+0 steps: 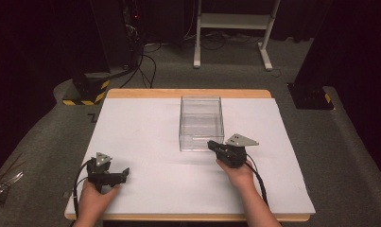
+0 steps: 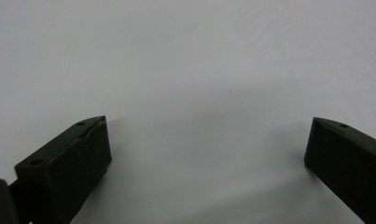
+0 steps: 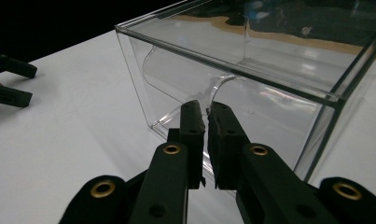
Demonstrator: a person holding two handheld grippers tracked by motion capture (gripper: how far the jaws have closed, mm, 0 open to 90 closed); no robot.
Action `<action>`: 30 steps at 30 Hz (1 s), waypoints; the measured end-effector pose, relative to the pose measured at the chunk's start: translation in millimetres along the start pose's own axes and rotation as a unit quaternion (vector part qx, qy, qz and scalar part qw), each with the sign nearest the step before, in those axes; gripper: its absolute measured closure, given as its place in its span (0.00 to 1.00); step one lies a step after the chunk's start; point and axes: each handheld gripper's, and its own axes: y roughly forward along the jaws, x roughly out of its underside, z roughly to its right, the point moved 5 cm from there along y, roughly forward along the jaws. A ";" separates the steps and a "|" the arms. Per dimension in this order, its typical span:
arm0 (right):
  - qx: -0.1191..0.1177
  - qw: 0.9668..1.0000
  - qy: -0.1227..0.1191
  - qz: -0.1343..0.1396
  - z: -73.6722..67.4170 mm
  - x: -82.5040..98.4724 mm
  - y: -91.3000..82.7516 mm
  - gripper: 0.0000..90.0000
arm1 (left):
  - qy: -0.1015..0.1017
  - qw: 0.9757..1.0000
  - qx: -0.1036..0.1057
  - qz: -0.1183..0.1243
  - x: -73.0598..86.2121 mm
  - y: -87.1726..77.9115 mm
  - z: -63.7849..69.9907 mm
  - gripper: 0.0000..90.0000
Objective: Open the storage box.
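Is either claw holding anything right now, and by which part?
The right claw pinches the clear box by its near wall's cut-out edge. The left claw is open, holding nothing.

My right gripper (image 3: 205,116) jaws sit pinched at the cut-out front wall of the clear plastic open-top box (image 3: 251,70), but I can't tell whether the thin wall is actually between the pads. The box's right side runs off the right gripper view. My left gripper (image 2: 206,140) jaws are cropped by the frame bottom.

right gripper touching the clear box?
Touching. Right gripper view: the right gripper has its jaws closed on the thin near wall of the clear box.
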 end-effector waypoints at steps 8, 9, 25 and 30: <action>-0.010 1.000 0.003 -0.003 0.5 3.4 -1.7 0.87 | 0.000 1.000 0.000 0.000 -0.1 0.0 0.0 0.01; -0.011 1.000 0.002 -0.004 0.3 3.4 -1.0 0.85 | 0.000 1.000 0.000 0.000 -0.1 0.1 0.0 0.01; -0.039 0.999 0.003 0.005 0.4 -5.5 10.4 0.82 | 0.000 1.000 0.000 0.000 0.0 0.0 0.0 0.01; -0.051 0.999 0.007 0.005 3.0 -4.2 8.6 0.87 | 0.000 1.000 0.000 0.000 0.0 0.0 0.0 0.01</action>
